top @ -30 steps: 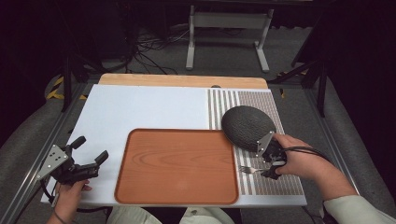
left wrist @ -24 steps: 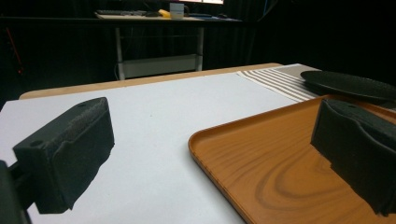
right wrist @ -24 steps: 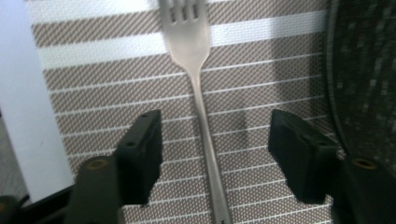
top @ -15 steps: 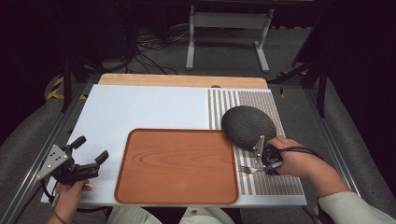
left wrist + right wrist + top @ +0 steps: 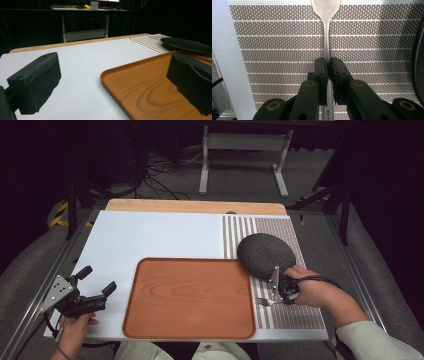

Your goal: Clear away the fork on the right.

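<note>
So the right gripper point(image 5: 328, 65) has its jaws pinched tight on the handle of the fork point(image 5: 326, 30); in the right gripper view you can see the metal stem running straight up between the two black pads with basically no gap either side. From the high view the fork point(image 5: 265, 302) is lying on the brown patterned placemat point(image 5: 300, 315), tines pointing toward the wooden tray point(image 5: 190, 298), just in front of the dark round plate point(image 5: 265, 254); I can't tell if it's lifted off the mat at all, looks like it's resting on it. The left gripper point(image 5: 92, 292) is parked way over by the left edge of the white table point(image 5: 150, 235), jaws wide apart and holding nothing; in the left gripper view it's just looking across the near corner of the tray point(image 5: 140, 87) with the plate point(image 5: 187, 45) off in the distance. My read: the grasp is made and we're at the pick-up stage; next move is a clean lift straight up, keeping the fork level so it doesn't swivel in the pads since it's gripped on a thin stem; then carry it wherever it's going, my guess the tray or beside the plate; the grip is well back from the tines, so the front end may droop.
</note>
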`<act>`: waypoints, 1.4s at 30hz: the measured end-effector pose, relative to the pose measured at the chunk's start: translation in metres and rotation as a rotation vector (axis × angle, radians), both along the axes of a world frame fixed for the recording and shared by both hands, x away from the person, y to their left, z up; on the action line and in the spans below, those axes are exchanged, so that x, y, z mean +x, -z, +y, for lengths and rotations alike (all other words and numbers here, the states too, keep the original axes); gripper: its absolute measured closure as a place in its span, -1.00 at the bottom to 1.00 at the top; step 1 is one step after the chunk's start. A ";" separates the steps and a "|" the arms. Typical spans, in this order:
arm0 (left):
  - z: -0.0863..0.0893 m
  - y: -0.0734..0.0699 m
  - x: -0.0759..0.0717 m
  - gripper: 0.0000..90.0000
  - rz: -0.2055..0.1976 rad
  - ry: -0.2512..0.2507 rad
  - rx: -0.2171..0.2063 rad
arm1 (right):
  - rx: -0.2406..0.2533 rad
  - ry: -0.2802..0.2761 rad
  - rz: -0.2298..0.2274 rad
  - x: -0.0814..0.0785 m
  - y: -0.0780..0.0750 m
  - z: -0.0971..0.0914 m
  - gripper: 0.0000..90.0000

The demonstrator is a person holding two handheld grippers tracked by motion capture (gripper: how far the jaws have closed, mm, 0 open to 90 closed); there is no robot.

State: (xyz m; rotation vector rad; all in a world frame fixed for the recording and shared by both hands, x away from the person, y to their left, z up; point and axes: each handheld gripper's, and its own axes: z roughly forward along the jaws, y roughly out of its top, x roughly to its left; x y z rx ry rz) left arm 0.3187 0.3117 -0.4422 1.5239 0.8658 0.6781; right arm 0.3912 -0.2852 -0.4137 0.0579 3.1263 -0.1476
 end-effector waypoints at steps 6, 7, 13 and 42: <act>0.000 0.000 0.000 -1.00 0.002 -0.002 -0.001 | 0.002 -0.006 0.003 0.000 0.000 0.000 0.87; 0.000 0.000 0.000 -1.00 0.002 -0.002 -0.002 | 0.003 -0.005 0.003 0.000 0.000 0.000 0.87; 0.000 0.000 0.000 -1.00 0.007 -0.002 -0.003 | 0.012 0.005 0.000 -0.001 -0.002 -0.002 0.87; 0.001 0.000 0.000 -1.00 0.003 -0.002 0.001 | 0.243 0.101 -0.138 0.000 -0.060 0.005 0.87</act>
